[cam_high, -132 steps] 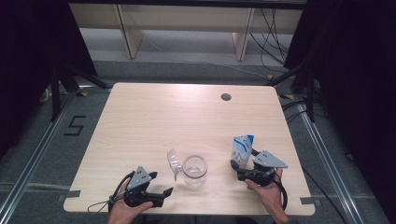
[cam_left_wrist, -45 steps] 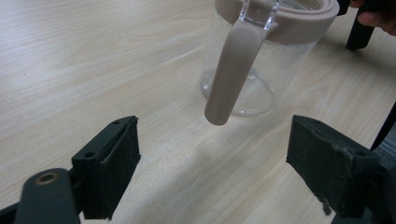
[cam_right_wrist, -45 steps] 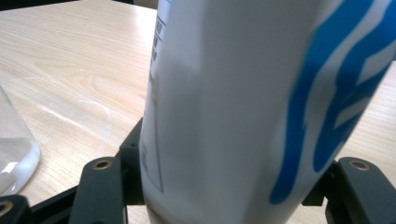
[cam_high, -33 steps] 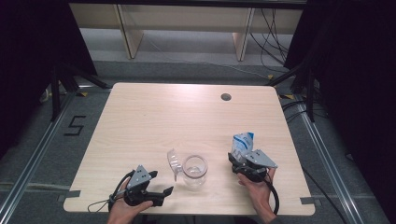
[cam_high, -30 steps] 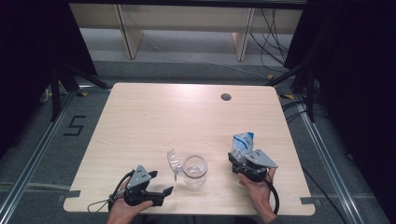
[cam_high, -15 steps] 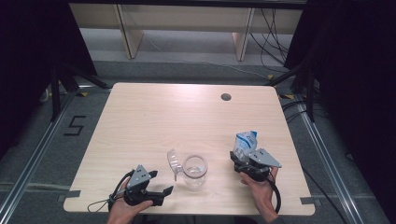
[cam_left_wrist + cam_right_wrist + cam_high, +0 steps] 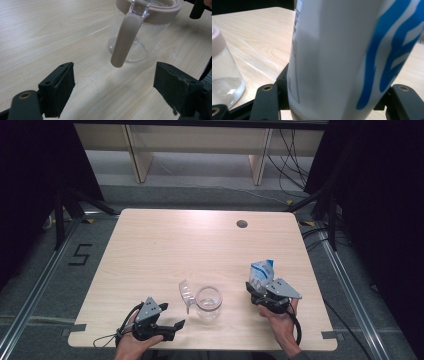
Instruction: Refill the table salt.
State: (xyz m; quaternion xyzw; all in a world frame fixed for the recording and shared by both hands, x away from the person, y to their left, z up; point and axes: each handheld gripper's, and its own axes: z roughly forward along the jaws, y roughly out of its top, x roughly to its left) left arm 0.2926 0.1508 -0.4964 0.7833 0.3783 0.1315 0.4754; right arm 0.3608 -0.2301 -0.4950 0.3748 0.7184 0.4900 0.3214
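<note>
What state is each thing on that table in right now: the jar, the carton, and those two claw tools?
Glass jar: upright, lid flipped open, looks empty.
Carton: upright, gripped.
Right gripper: shut on the carton.
Left gripper: open, holding nothing, short of the jar.

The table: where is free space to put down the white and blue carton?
The far half of the table, from the glass jar up to the dark round hole, is bare. So is the left strip beyond the left gripper. The near edge is crowded: jar, its open lid, the carton in the right gripper.
</note>
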